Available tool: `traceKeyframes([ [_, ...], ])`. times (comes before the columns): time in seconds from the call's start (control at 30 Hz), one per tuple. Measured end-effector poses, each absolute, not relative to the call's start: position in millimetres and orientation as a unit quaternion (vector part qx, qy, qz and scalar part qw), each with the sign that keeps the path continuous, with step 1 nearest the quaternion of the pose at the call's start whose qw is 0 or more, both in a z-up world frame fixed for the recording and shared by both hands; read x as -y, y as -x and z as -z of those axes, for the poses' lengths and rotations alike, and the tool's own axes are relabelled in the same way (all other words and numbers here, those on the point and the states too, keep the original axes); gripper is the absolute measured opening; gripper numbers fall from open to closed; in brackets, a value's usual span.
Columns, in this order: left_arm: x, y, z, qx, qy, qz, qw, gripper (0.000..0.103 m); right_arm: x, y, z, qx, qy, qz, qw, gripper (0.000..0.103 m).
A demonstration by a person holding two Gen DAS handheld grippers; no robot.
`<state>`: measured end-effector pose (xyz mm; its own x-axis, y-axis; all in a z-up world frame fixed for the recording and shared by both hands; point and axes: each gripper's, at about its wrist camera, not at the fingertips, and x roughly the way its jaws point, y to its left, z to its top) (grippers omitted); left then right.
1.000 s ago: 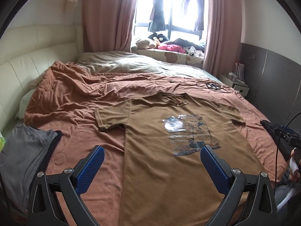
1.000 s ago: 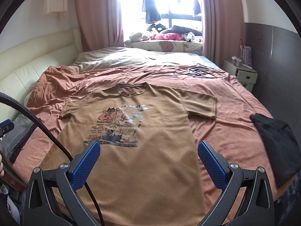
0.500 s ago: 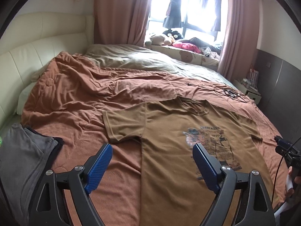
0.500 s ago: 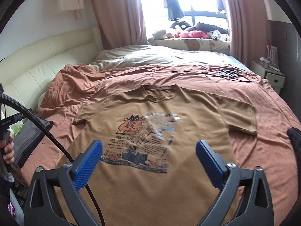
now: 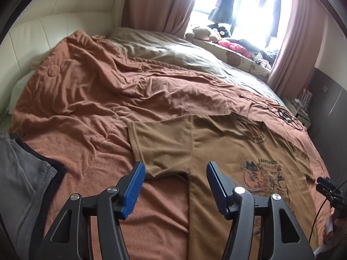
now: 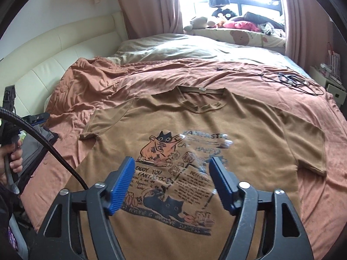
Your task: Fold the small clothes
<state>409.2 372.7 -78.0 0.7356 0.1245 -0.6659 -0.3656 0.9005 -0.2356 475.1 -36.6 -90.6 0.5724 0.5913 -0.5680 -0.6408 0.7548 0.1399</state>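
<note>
A brown T-shirt [image 6: 249, 134] with a cat print lies spread flat, print up, on the rust-coloured blanket [image 5: 86, 99]. The same T-shirt [image 5: 227, 151] fills the lower right of the left wrist view. My left gripper [image 5: 175, 176] hovers open just above the shirt's left sleeve [image 5: 160, 147], near the armpit, holding nothing. My right gripper [image 6: 171, 171] hangs open over the printed chest, nothing between its blue pads [image 6: 122, 182]. Both stay clear of the cloth.
A grey garment [image 5: 19, 182] lies at the bed's left edge. Black cables [image 6: 290, 80] rest on the blanket beyond the collar. A cream headboard [image 6: 54, 58] runs along the left, and a window ledge with stuffed toys [image 6: 219, 21] stands at the far end.
Both grippers have moved forward and lower over the shirt, and their jaws have narrowed while staying open. The left one swung left, toward the sleeve.
</note>
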Motion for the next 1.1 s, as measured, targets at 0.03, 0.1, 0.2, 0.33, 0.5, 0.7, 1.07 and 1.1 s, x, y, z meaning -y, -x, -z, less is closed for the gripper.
traceKeyframes([
  [0.03, -378.8, -413.8, 81.1, -0.341, 0.181, -0.136, 0.912, 0.059, 27.4, -480.5, 89.7, -0.307, 0.045, -0.355, 0.882, 0.057],
  [0.1, -390.1, -424.7, 88.4, -0.35, 0.188, -0.134, 0.908, 0.059, 15.2, -487.1, 89.3, -0.305, 0.051, -0.361, 0.88, 0.048],
  [0.2, -402.3, -440.2, 100.6, -0.364, 0.192, -0.13, 0.902, 0.056, -2.8, -501.6, 90.5, -0.303, 0.061, -0.353, 0.883, 0.04],
  [0.33, -419.2, -459.1, 121.9, -0.386, 0.203, -0.128, 0.891, 0.054, -31.2, -523.2, 94.2, -0.312, 0.069, -0.364, 0.875, 0.038],
  [0.5, -437.2, -482.5, 144.0, -0.412, 0.21, -0.124, 0.878, 0.048, -66.8, -542.1, 100.8, -0.329, 0.077, -0.377, 0.862, 0.028],
  [0.7, -458.1, -501.7, 164.2, -0.419, 0.24, -0.124, 0.867, 0.048, -100.0, -558.6, 113.8, -0.341, 0.073, -0.377, 0.858, 0.021],
  [1.07, -483.6, -517.5, 205.2, -0.438, 0.264, -0.149, 0.846, 0.048, -167.9, -583.5, 146.0, -0.392, 0.047, -0.408, 0.824, 0.004],
  [1.1, -484.3, -519.0, 208.6, -0.439, 0.266, -0.149, 0.845, 0.048, -174.8, -585.6, 150.0, -0.398, 0.042, -0.412, 0.819, 0.004],
])
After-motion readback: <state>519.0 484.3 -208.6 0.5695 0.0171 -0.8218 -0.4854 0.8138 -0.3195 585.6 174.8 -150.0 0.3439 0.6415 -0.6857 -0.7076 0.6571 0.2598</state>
